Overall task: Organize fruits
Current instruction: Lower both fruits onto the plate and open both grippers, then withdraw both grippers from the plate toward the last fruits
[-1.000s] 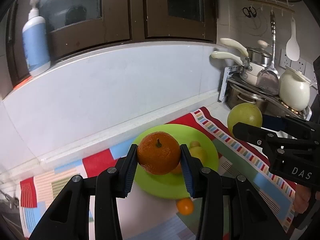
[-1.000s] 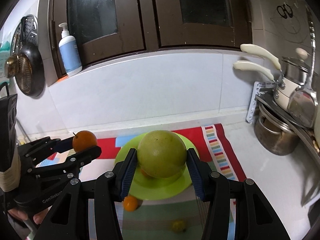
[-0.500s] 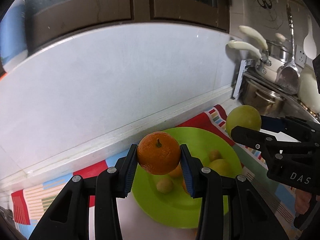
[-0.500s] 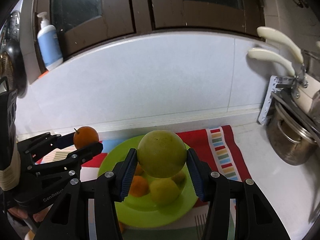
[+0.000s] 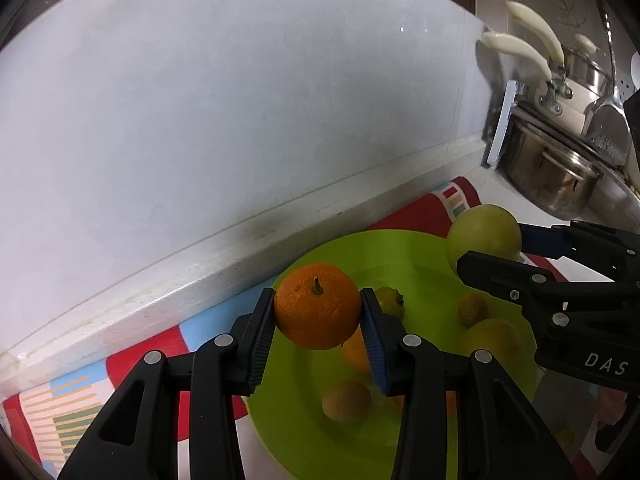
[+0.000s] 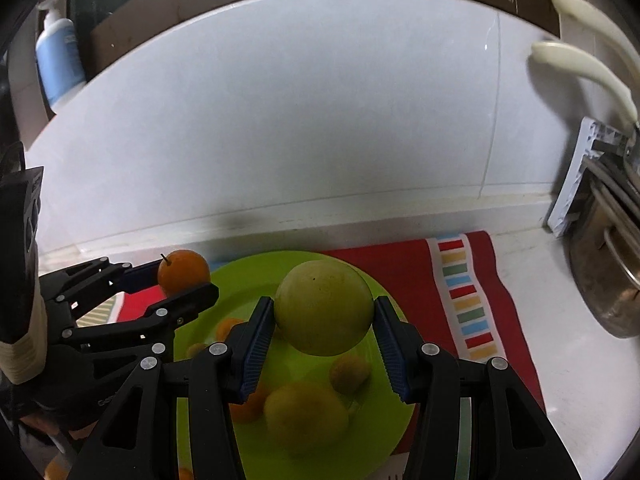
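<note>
Closest to my left camera, the left gripper [image 5: 318, 320] is clamped on a round, dimpled orange [image 5: 318, 306], stem up, its ribbed blue pads [image 5: 262, 334] pressed to both sides. My right gripper [image 6: 323, 328] is closed the same way on a smooth, yellow-green round fruit [image 6: 323, 308], noticeably larger. Both are held above a glossy lime-green plate [image 6: 244, 276] where several small orange and yellow fruits lie, blurred. Since a second ago I have carried both fruits forward, so the plate now fills the space under the fingers and the loose fruit on the mat has dropped out of sight. The plate sits on a striped red cloth mat [image 6: 460, 280]. Beyond are the white tiled wall [image 6: 300, 120] and, right, steel pots [image 5: 548, 160].
</note>
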A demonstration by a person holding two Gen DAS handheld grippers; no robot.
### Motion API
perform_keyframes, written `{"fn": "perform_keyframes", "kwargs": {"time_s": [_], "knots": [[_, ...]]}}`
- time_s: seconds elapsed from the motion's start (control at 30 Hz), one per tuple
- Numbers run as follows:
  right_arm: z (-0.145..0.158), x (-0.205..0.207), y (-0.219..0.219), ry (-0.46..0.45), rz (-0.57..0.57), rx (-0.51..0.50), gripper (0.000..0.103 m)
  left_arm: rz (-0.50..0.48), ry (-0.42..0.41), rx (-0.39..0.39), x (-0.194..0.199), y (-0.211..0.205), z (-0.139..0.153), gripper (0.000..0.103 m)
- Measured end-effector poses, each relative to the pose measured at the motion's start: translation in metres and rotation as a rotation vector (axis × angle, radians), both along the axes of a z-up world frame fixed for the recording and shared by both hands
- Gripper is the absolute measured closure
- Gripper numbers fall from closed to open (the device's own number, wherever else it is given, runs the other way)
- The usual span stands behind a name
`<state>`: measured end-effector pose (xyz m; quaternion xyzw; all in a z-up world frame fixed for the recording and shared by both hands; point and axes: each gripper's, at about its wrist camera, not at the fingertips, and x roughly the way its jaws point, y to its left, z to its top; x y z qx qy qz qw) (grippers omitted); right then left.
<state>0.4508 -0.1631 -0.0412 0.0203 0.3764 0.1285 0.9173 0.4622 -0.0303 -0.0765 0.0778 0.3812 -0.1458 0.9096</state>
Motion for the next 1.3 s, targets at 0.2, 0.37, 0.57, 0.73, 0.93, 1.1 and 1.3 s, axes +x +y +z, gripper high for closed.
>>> {"fn": "perform_keyframes", "kwargs": {"time_s": [0.2,0.37,0.57,0.73,0.93,1.1,1.3], "knots": [[-0.012,0.011,-0.001,0.03,0.007,0.005,0.052,-0.005,0.021,0.008,0.008,-0.003,-0.009,0.062],[-0.016,0.014,-0.001,0.045,0.01,0.017,0.052,-0.016,0.027,0.016,0.008,-0.007,-0.01,0.062],[-0.011,0.014,-0.002,0.048,-0.006,0.016,0.044,-0.013,0.003,0.02,0.001,-0.003,-0.003,0.051],[0.005,0.004,-0.004,-0.01,-0.031,0.003,0.04,-0.01,-0.038,0.035,-0.01,0.002,0.012,0.044],[0.019,-0.017,-0.012,-0.035,-0.056,0.01,0.036,0.005,-0.084,0.04,-0.035,0.008,0.035,0.037],[0.033,-0.042,-0.018,-0.069,-0.07,0.007,0.035,0.016,-0.132,0.032,-0.059,0.009,0.056,0.028],[0.053,-0.077,-0.022,-0.123,-0.098,-0.003,0.028,0.024,-0.185,0.024,-0.094,0.01,0.078,0.021]]}}
